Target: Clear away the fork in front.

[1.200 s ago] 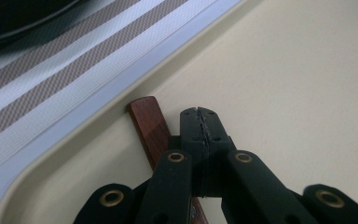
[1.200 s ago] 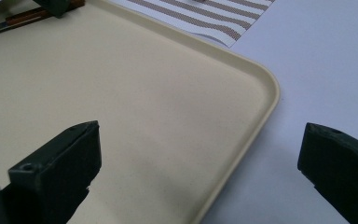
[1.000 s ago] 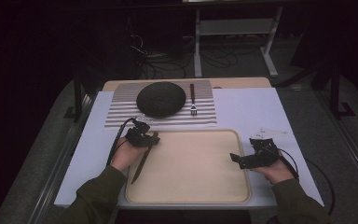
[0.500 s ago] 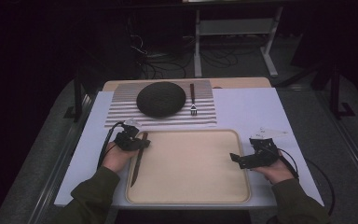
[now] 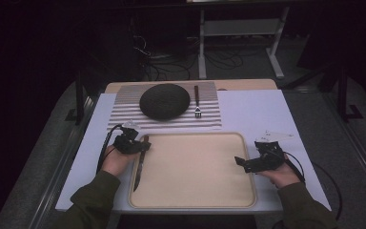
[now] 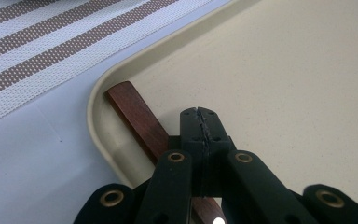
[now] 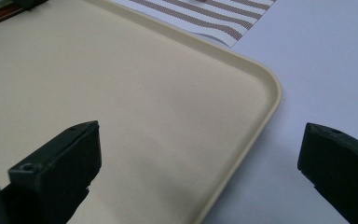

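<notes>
Starting at the left, the person's left claw [image 5: 134,143] sits at the near-left corner area of the pale cream plastic tray [image 5: 195,202], right over the wooden-handled knife [image 5: 140,164]. In the left gripper view its two black jaws stand pressed together with no gap between the pads, and nothing is clamped between them; the reddish-brown wooden handle [image 6: 137,119] passes under and just left of the closed tips, lying along the tray's inner wall near a rounded corner. Whether the jaws touch the handle I cannot tell. In the high view the knife lies inside the tray along its left rim, handle toward the far side and blade toward the person.

Beyond the tray, on the white-covered bench [image 5: 252,107], a brown-and-white striped woven placemat [image 5: 124,112] carries a dark round domed object [image 5: 165,100] and, just to its right, a dark-handled fork [image 5: 197,101], apart from the dome.

Farther right, the tray's middle is bare. The right claw [image 5: 242,162] rests at the tray's right rim, held in the person's right hand [image 5: 281,175]. In the right gripper view its jaws stand wide apart, one over the tray floor and the other over the white bench surface, with the tray's rounded rim [image 7: 261,112] between them and nothing gripped.
</notes>
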Demonstrator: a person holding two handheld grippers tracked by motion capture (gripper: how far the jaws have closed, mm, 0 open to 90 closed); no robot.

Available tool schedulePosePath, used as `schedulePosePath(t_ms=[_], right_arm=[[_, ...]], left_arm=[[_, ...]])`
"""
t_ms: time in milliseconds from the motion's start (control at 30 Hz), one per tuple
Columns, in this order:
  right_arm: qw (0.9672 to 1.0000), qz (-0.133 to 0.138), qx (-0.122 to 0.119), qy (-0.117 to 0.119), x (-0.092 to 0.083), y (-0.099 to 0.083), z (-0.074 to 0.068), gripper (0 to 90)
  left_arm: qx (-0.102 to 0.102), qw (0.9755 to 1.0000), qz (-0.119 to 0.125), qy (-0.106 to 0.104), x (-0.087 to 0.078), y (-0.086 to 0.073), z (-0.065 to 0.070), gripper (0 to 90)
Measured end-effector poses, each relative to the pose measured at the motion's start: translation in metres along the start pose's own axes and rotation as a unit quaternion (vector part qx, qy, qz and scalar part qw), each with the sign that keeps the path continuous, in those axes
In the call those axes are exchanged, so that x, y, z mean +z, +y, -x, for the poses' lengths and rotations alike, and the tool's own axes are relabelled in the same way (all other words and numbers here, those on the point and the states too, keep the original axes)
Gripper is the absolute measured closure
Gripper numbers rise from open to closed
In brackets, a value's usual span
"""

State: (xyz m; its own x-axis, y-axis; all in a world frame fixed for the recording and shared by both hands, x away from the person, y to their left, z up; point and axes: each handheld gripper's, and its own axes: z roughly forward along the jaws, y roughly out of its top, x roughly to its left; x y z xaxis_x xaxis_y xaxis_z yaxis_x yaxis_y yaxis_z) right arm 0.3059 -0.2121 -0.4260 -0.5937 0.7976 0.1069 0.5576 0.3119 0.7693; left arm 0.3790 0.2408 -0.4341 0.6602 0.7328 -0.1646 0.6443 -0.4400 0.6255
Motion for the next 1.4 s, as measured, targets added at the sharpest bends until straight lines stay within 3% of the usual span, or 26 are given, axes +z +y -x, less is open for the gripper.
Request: schedulePosePath(t_ms=[200,533,833,1100,1400], right_arm=[[1.0000,-0.001,-0.001,0.000,0.000,0.000,0.000,0.0],[1.0000,-0.002,-0.002,0.000,0.001,0.000,0.000,0.0],[1.0000,-0.002,-0.004,-0.001,0.001,0.000,-0.001,0.0],[1.0000,-0.002,-0.002,-0.001,0.001,0.000,-0.001,0.0],[1.0000,-0.003,0.000,0.000,0.001,0.000,0.000,0.0]], left_arm=[[0.000,0.9999,0.011,-0.004,-0.002,0.001,0.001,90.0],[-0.001,0.9995,0.030,-0.003,-0.005,0.007,0.004,74.7],[0.008,0.9992,0.038,-0.007,0.000,0.019,0.011,67.1],[0.012,0.9987,0.045,-0.019,0.008,0.036,0.016,67.1],[0.020,0.9982,0.046,-0.032,0.025,0.063,0.023,78.8]])
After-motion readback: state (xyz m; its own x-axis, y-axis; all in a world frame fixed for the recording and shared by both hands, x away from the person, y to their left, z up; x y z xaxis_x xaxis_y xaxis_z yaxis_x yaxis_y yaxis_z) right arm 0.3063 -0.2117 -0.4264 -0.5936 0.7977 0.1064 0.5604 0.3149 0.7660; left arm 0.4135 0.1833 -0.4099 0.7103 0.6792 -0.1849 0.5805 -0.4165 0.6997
